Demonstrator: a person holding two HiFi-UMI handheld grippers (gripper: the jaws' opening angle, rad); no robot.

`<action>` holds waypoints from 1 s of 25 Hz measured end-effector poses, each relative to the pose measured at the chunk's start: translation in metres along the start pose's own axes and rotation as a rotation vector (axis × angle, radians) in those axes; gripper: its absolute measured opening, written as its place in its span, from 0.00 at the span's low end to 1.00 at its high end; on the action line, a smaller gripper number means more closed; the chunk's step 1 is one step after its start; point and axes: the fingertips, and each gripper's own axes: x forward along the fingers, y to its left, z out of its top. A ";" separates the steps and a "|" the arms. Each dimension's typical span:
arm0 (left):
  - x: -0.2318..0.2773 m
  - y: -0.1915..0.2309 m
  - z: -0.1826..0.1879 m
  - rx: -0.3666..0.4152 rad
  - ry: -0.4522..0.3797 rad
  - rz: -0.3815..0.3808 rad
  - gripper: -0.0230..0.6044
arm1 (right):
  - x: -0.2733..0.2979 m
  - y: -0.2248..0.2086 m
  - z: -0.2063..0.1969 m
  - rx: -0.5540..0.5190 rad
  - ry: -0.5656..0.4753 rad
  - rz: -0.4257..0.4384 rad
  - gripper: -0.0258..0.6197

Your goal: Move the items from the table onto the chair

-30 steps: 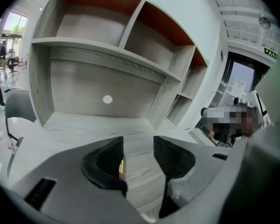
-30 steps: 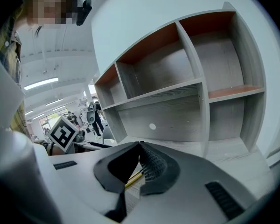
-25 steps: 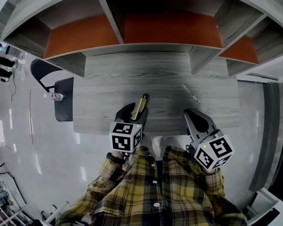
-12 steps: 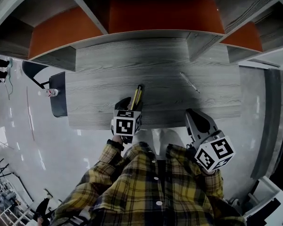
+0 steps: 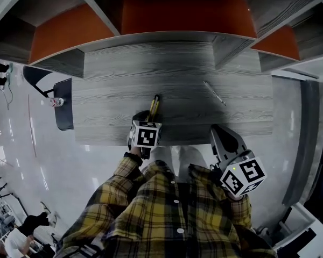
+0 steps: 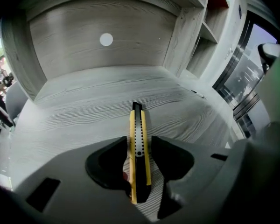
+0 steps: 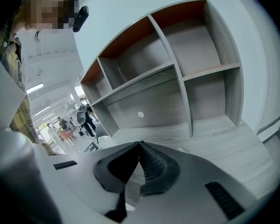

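Note:
A yellow and black utility knife (image 5: 154,105) lies on the grey wooden table (image 5: 113,90) near its front edge. My left gripper (image 5: 146,117) points steeply down over the knife's near end. In the left gripper view the knife (image 6: 139,125) lies lengthwise between the jaws of the left gripper (image 6: 139,141). The jaws have just been closing, with a gap still showing on the right side. A thin pen (image 5: 214,93) lies at the table's right. My right gripper (image 5: 218,129) hovers at the front edge, shut and empty, as the right gripper (image 7: 140,146) view confirms.
A black chair (image 5: 64,112) stands off the table's left end with a small bottle (image 5: 56,102) on its seat. A grey shelf unit with orange back panels (image 5: 177,15) rises behind the table. People stand far off at the left.
My left gripper has dropped down onto the knife's near end, covering more of it. The right gripper has barely shifted.

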 end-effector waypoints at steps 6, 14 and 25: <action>-0.001 0.003 0.000 0.023 0.009 0.042 0.23 | 0.001 0.003 0.003 -0.006 -0.001 0.018 0.07; -0.019 0.004 0.007 -0.038 -0.040 0.043 0.22 | 0.005 0.006 0.012 -0.040 -0.009 0.077 0.07; -0.093 0.032 -0.007 -0.280 -0.210 0.144 0.22 | 0.039 0.062 0.033 -0.196 0.019 0.372 0.07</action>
